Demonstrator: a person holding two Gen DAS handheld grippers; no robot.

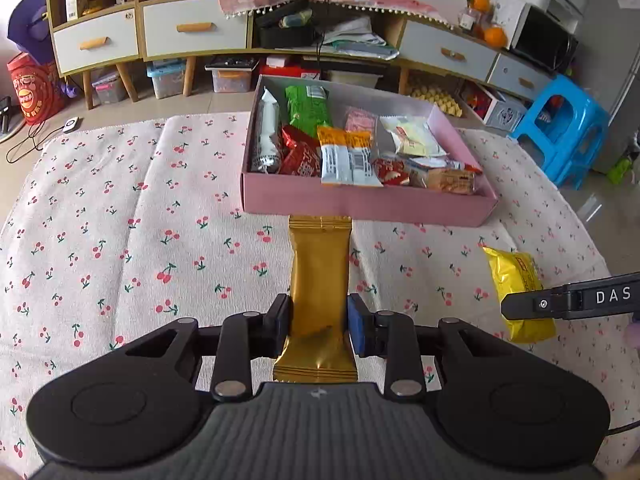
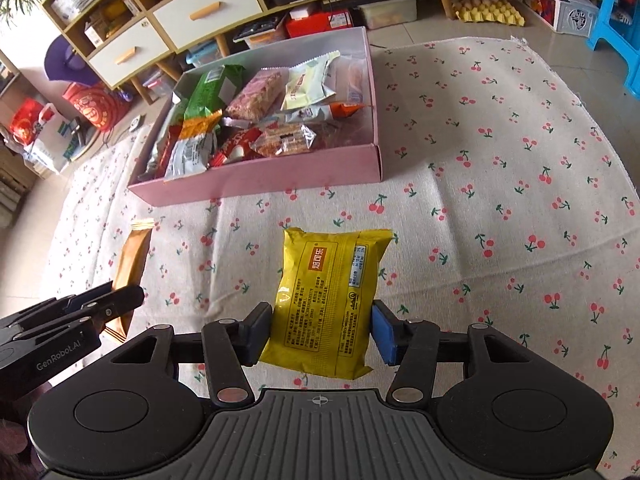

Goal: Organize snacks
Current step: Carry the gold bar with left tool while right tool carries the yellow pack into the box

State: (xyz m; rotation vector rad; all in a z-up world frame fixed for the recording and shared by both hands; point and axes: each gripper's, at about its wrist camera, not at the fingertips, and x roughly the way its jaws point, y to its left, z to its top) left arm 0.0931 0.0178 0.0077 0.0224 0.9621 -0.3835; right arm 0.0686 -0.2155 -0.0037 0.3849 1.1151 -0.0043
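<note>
My left gripper (image 1: 318, 322) is shut on a long gold snack packet (image 1: 318, 276) that points toward the pink box (image 1: 360, 202). My right gripper (image 2: 322, 330) is shut on a yellow snack packet (image 2: 330, 296) and shows in the left wrist view (image 1: 568, 300), where the yellow packet (image 1: 514, 276) is at the right. The pink box (image 2: 256, 180) lies on the cherry-print cloth (image 2: 500, 160) and holds several wrapped snacks. The gold packet (image 2: 132, 260) and the left gripper (image 2: 100, 312) show at the left in the right wrist view.
Low cabinets with white drawers (image 1: 192, 28) stand behind the cloth, with storage bins under them. A blue plastic stool (image 1: 564, 128) stands at the right, past the cloth's edge. A red bag (image 1: 34, 88) sits on the floor at the left.
</note>
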